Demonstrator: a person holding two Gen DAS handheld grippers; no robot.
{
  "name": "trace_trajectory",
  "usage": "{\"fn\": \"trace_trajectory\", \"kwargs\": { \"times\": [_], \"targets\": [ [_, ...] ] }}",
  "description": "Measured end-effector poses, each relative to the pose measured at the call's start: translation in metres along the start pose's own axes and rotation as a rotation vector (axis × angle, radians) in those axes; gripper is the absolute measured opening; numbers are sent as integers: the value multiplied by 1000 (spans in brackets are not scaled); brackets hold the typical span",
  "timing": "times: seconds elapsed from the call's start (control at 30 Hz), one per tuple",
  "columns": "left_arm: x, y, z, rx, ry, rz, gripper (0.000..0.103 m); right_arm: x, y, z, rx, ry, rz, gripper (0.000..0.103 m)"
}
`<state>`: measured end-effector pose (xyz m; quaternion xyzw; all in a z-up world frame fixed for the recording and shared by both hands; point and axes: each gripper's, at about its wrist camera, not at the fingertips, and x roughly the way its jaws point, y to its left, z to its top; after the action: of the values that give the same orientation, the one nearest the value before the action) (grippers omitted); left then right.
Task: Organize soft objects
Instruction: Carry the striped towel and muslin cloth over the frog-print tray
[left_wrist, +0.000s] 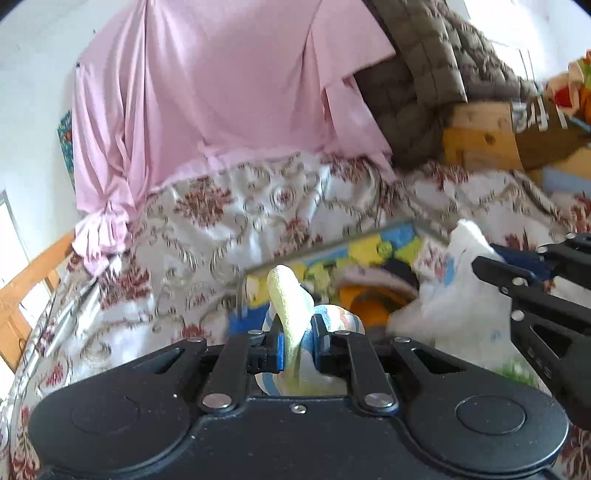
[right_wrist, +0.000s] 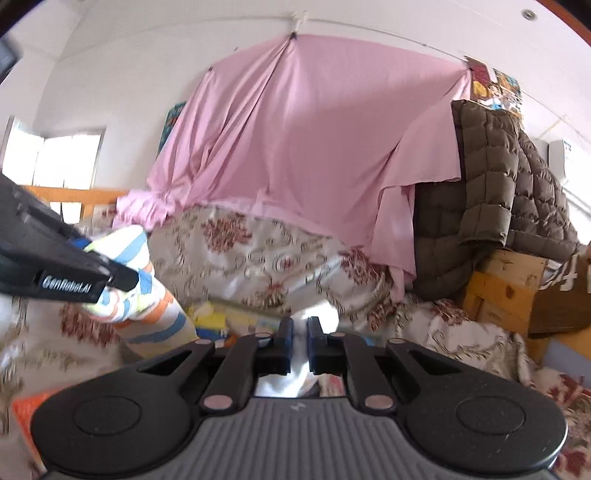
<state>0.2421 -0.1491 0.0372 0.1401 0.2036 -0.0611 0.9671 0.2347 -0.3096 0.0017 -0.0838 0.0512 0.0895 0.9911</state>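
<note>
Two claws are over a bed (left_wrist: 221, 229) with a flowered cover, and each one has a piece of soft cloth between its blue pads. The left claw (left_wrist: 298, 345) is closed on a striped sock (left_wrist: 286, 295); in the left wrist view the pale yellow toe of the sock stands up above the pads, and in the right wrist view the same sock (right_wrist: 147, 295) shows blue, orange and white stripes and hangs down under the claw. The right claw (right_wrist: 299, 345) is nearly closed on a white cloth (right_wrist: 314, 314), which passes between its pads; in the left wrist view this white cloth (left_wrist: 461, 295) hangs from the claw at the right side. Between the two claws, on the bed, lies a colourful box (left_wrist: 369, 247) with soft things inside, among them something orange (left_wrist: 369, 302). Behind the bed a pink sheet (right_wrist: 303, 140) hangs on the wall, and a brown quilted jacket (right_wrist: 491, 184) lies beside it at the right.
</note>
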Motion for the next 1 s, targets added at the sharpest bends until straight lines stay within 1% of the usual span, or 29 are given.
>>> {"fn": "trace_trajectory", "kwargs": {
  "times": [0.1, 0.17, 0.3, 0.33, 0.4, 0.47, 0.53, 0.57, 0.6, 0.67, 0.7, 0.73, 0.77, 0.8, 0.83, 0.9, 0.97, 1.0],
  "targets": [
    [10, 3, 13, -4, -55, 12, 14, 24, -18, 4, 91, 1, 15, 9],
    [22, 4, 23, -16, -72, 16, 14, 41, -31, 8, 145, 7, 27, 9],
    [53, 7, 38, -56, -100, 19, 14, 61, -55, 21, 241, -79, 61, 6],
    [60, 7, 41, -55, -110, 23, 14, 66, -62, 23, 261, -90, 70, 6],
    [73, 6, 47, -56, -140, 30, 14, 76, -72, 23, 287, -81, 85, 6],
    [87, 3, 52, -49, -157, 30, 14, 85, -82, 16, 323, -50, 98, 6],
    [102, -2, 56, -33, -150, 26, 14, 95, -92, 9, 350, 13, 119, 6],
    [109, -5, 56, -30, -141, 20, 14, 97, -93, 7, 346, 38, 118, 6],
    [115, -8, 56, -28, -132, 12, 15, 101, -96, 4, 334, 71, 124, 10],
    [125, -13, 52, -25, -118, 1, 15, 105, -100, 2, 318, 128, 150, 11],
    [128, -15, 50, -26, -110, -4, 15, 104, -102, 1, 316, 149, 173, 16],
    [132, -16, 47, -28, -100, -11, 15, 104, -105, 0, 316, 171, 200, 29],
    [134, -17, 45, -29, -92, -17, 15, 104, -107, 0, 314, 195, 225, 36],
    [137, -18, 43, -29, -83, -22, 15, 104, -109, -2, 303, 222, 251, 49],
    [140, -18, 40, -30, -74, -26, 15, 104, -110, -3, 287, 255, 280, 57],
    [145, -17, 37, -45, -56, -33, 16, 104, -110, -6, 262, 303, 332, 64],
    [151, -13, 34, -81, -23, -42, 17, 105, -109, -10, 244, 356, 373, 72],
    [154, -11, 34, -101, -8, -45, 18, 105, -106, -12, 229, 379, 391, 74]
  ]
}}
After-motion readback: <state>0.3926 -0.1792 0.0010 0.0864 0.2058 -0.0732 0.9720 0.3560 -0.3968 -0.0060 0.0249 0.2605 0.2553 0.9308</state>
